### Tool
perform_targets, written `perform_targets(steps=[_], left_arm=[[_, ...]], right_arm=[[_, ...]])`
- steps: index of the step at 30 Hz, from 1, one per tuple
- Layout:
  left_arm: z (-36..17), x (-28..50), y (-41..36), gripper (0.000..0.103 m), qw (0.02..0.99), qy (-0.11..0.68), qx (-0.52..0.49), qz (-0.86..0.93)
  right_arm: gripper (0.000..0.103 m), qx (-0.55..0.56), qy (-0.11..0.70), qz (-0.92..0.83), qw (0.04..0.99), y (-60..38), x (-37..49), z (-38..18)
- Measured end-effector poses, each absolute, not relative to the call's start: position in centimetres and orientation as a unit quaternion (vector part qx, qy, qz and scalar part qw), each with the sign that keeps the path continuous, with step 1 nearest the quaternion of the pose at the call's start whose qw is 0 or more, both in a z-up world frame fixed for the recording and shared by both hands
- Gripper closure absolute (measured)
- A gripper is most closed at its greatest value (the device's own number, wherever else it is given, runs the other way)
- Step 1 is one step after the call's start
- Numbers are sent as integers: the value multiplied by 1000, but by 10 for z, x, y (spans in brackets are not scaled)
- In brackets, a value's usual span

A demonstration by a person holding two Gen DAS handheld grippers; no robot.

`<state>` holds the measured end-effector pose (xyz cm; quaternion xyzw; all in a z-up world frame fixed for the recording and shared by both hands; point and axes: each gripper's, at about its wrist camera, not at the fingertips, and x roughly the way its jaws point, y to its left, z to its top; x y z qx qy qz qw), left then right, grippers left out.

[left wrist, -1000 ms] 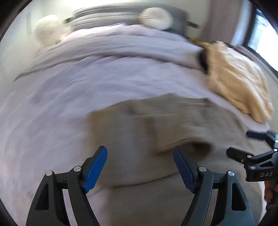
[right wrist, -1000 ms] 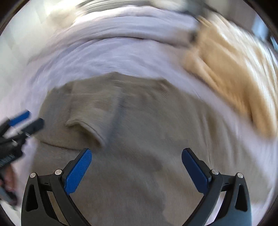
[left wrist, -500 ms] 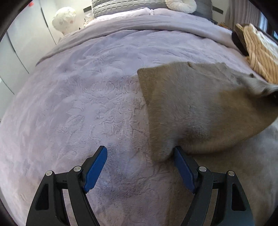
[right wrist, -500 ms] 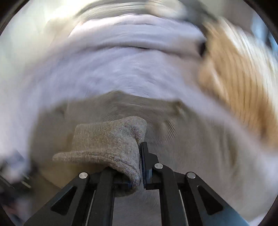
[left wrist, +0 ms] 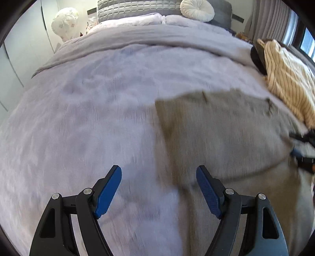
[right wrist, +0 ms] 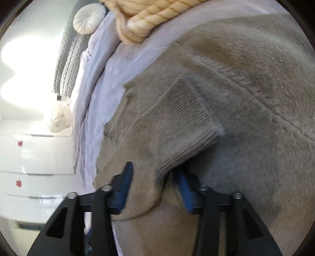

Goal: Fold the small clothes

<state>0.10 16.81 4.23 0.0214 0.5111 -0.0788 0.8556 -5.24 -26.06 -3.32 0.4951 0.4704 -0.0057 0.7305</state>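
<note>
Half a second ago the right gripper (right wrist: 155, 187) clamped the grey sweater's (right wrist: 236, 98) ribbed cuff (right wrist: 177, 126); its jaws have just been opening, the cuff loose between them. The left gripper (left wrist: 158, 192) stays wide, empty.

I count one grey-brown knitted sweater (left wrist: 220, 137) on the near right, one cream striped garment (left wrist: 285, 78) far right, one round white cushion (left wrist: 196, 9) far off, one lilac bedspread (left wrist: 88, 118) — and two grippers, my left gripper (left wrist: 158, 194) and right gripper (right wrist: 155, 189).
</note>
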Motion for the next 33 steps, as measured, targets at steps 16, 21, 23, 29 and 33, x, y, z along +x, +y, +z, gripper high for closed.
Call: perform_targets(steps=[16, 21, 23, 29, 33], left_arm=[[-11, 111, 161, 40, 811, 567, -86, -118], [-12, 115, 156, 29, 805, 573, -86, -128], [-13, 118, 153, 29, 803, 574, -82, -137], [-14, 122, 150, 29, 799, 574, -92, -151], [-15, 121, 157, 29, 794, 579, -102, -157]], right_arm=[[94, 337, 481, -47, 808, -287, -30, 4], [71, 439, 484, -87, 752, -313, -59, -20], [56, 463, 472, -60, 748, -302, -67, -12], [55, 524, 521, 128, 662, -169, -64, -35], [55, 544, 537, 169, 622, -91, -47, -60]])
